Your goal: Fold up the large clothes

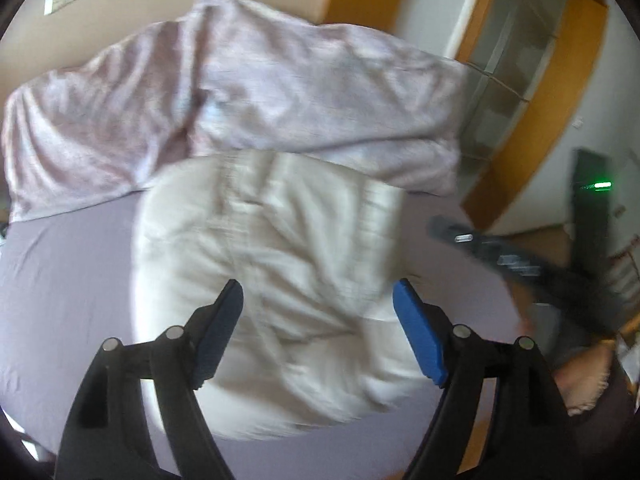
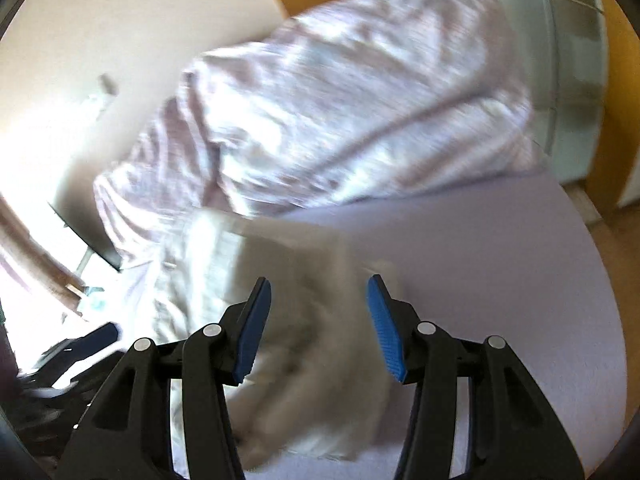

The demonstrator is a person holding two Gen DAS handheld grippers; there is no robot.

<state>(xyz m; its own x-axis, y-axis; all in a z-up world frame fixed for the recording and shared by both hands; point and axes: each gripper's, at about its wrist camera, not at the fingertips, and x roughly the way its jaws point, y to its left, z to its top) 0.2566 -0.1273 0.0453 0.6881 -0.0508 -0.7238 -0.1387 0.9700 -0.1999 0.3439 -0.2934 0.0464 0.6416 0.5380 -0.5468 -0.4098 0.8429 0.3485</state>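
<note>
A cream-white garment (image 1: 272,280) lies crumpled in a rounded heap on the lilac sheet of the bed (image 1: 60,272), roughly mid-bed and near the front edge. Its far side touches the pale pink duvet (image 1: 248,80) bunched along the head of the bed.

The left tool (image 1: 318,316) hangs over the heap with its blue pads spread wide. Cloth shows between them in the picture, but the pads do not press on it. In the right wrist view the right tool (image 2: 319,320) is spread about halfway, over the right-hand end of the heap. Nothing looks pinched there either, though blur makes the fabric's edge hard to read. From the left wrist view the right tool (image 1: 500,256) shows as a dark streak off the bed's right edge.

The main risk is that the garment is still bunched, with no hem, sleeve or collar to be told apart. A pinch made now could catch several layers at once, so that lifting drags up a wad rather than a clean edge. A grasp at the far side could also snag the duvet, since the two fabrics touch there. Both pictures are smeared, so any closing of the pads would be poorly aimed.

The heap has no firm heading. Its longer extent seems to run from the front edge of the bed toward the duvet, leaning slightly right. Which end is top or bottom cannot be told.
</note>
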